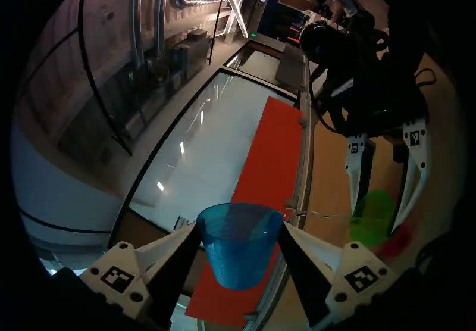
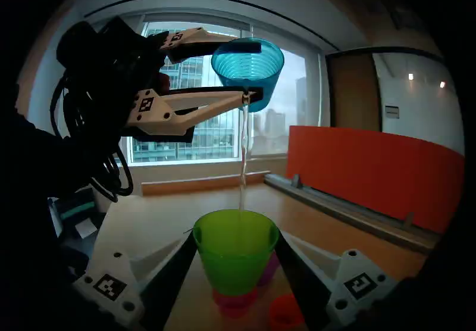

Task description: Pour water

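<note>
the left gripper [image 1: 239, 228] is pinching the blue cup [image 1: 238, 259] across its ribbed wall just under the rim, tipped well above the green cup [image 2: 235, 259]. the right gripper [image 2: 236, 237] clamps the green cup the same way, upright. a thin stream of water [image 2: 243, 164] falls from the blue lip into the green cup. both look like light, thin plastic, likely to buckle or slip if squeezed hard. the green cup should get heavier as it fills, so a firm upper-wall hold seems safest.

Left gripper view rolled; right gripper view level; blue cup [image 1: 239, 244] shared.
</note>
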`<state>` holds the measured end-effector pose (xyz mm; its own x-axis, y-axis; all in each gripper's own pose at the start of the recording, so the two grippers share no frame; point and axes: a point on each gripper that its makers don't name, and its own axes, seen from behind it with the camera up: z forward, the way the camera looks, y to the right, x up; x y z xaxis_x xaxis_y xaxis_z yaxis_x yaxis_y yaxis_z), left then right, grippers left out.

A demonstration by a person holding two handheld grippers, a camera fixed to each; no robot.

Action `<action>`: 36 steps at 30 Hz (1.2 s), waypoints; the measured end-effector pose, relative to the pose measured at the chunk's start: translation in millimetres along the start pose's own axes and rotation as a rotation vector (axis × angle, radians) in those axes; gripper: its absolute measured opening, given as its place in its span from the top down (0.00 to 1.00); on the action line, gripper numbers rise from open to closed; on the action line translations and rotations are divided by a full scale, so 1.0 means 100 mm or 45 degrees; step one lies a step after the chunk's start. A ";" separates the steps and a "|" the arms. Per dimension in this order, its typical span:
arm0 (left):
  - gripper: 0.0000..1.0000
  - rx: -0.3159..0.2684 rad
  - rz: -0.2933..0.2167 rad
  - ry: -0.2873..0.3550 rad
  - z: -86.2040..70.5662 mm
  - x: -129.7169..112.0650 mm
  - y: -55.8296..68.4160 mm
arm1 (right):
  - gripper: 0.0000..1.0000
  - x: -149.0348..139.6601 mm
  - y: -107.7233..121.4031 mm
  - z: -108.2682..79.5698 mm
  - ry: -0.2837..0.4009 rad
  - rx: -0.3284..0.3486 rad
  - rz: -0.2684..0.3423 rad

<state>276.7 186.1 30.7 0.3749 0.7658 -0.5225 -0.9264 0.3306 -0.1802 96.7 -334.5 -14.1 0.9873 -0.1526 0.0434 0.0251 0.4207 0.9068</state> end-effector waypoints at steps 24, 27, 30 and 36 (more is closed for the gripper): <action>0.13 0.002 0.107 0.002 -0.01 0.05 -0.01 | 0.09 0.02 0.01 0.00 0.007 -0.004 -0.002; 0.13 0.002 0.119 0.001 -0.01 0.05 -0.01 | 0.09 0.02 0.02 0.00 0.007 -0.005 -0.002; 0.13 0.004 0.132 0.002 -0.02 0.06 -0.03 | 0.09 0.01 0.03 0.00 0.005 -0.006 -0.003; 0.13 0.004 0.161 0.002 -0.02 0.07 -0.05 | 0.09 0.01 0.02 -0.01 0.007 -0.007 -0.003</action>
<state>283.6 188.7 26.0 0.2548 0.8009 -0.5419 -0.9662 0.2331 -0.1098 98.0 -333.1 -12.1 0.9881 -0.1485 0.0391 0.0281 0.4254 0.9046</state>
